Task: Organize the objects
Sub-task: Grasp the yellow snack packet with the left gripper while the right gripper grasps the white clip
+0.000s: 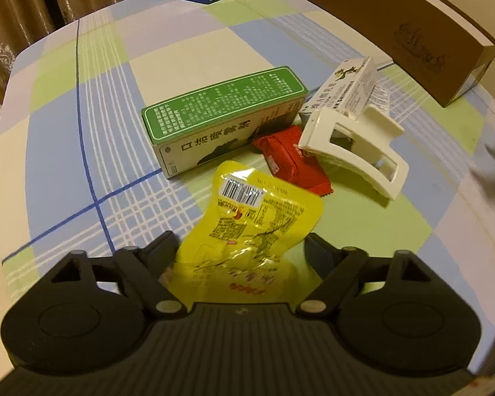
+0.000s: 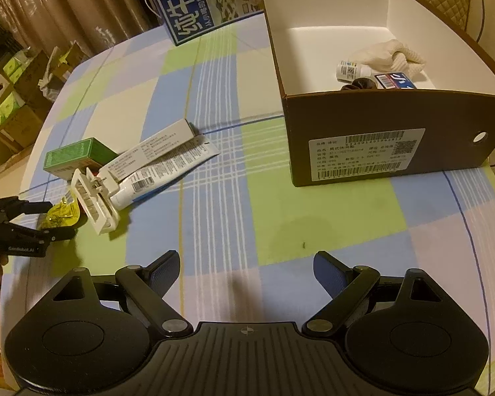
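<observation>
The left gripper point(image 1: 241, 247) is straddling the crinkly yellow foil snack pouch point(image 1: 247, 221) on the counter point(image 1: 66, 138), not visibly pinching; it's probably light, slippery, best gripped flat. The right gripper point(image 2: 246, 264) is hovering spread, empty.

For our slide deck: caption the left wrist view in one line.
Left tool open around a yellow snack packet, before a green box, red wrapper and white clip.

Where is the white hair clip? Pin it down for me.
In the left wrist view the white hair clip lies on the checked tablecloth right of centre, beside the red packet and in front of the white carton.
</observation>
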The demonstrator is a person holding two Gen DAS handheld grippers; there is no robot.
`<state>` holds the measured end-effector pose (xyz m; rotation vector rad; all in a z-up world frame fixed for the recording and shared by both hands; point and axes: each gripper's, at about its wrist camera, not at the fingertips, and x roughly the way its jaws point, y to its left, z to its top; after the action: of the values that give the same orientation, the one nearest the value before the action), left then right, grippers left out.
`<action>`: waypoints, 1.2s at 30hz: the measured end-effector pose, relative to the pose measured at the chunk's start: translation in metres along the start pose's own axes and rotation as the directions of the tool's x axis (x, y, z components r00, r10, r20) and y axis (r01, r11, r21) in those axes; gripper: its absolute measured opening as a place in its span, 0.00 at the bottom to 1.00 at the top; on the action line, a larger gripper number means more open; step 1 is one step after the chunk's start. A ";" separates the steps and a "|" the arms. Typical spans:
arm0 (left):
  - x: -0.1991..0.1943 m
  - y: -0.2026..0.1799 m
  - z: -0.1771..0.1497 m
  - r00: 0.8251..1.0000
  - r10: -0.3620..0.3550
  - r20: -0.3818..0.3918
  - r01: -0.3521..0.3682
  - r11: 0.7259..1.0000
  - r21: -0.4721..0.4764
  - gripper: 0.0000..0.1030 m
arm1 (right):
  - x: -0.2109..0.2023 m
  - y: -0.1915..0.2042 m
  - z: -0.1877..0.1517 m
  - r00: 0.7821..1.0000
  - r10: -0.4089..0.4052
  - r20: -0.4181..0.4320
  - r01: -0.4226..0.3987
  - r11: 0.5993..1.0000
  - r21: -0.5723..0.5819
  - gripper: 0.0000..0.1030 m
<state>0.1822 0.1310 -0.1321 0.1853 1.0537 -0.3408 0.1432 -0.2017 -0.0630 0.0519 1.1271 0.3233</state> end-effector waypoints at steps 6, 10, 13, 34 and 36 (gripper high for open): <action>-0.010 -0.010 -0.012 0.999 0.032 0.007 -0.032 0.997 -0.064 0.63 | 0.005 0.005 0.004 1.000 0.016 -0.006 -0.016 1.000 -0.021 0.83; -0.018 -0.022 -0.022 0.998 0.056 0.003 -0.056 0.992 -0.109 0.57 | 0.008 0.010 0.005 0.999 0.031 -0.012 -0.032 0.999 -0.038 0.83; -0.025 -0.026 -0.030 0.998 0.069 0.002 -0.068 0.986 -0.151 0.52 | 0.010 0.015 0.004 0.999 0.049 -0.013 -0.050 0.997 -0.058 0.83; -0.083 0.004 -0.055 0.975 0.217 0.048 -0.178 0.895 -0.409 0.52 | 0.051 0.119 0.032 0.951 0.304 0.047 -0.261 0.878 -0.402 0.79; -0.084 0.006 -0.056 0.973 0.227 0.045 -0.188 0.888 -0.420 0.52 | 0.058 0.129 0.032 0.955 0.293 0.043 -0.247 0.868 -0.431 0.78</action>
<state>0.1006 0.1693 -0.0860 -0.0988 0.9799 0.0734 0.1654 -0.0587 -0.0739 -0.1566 0.9221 0.8039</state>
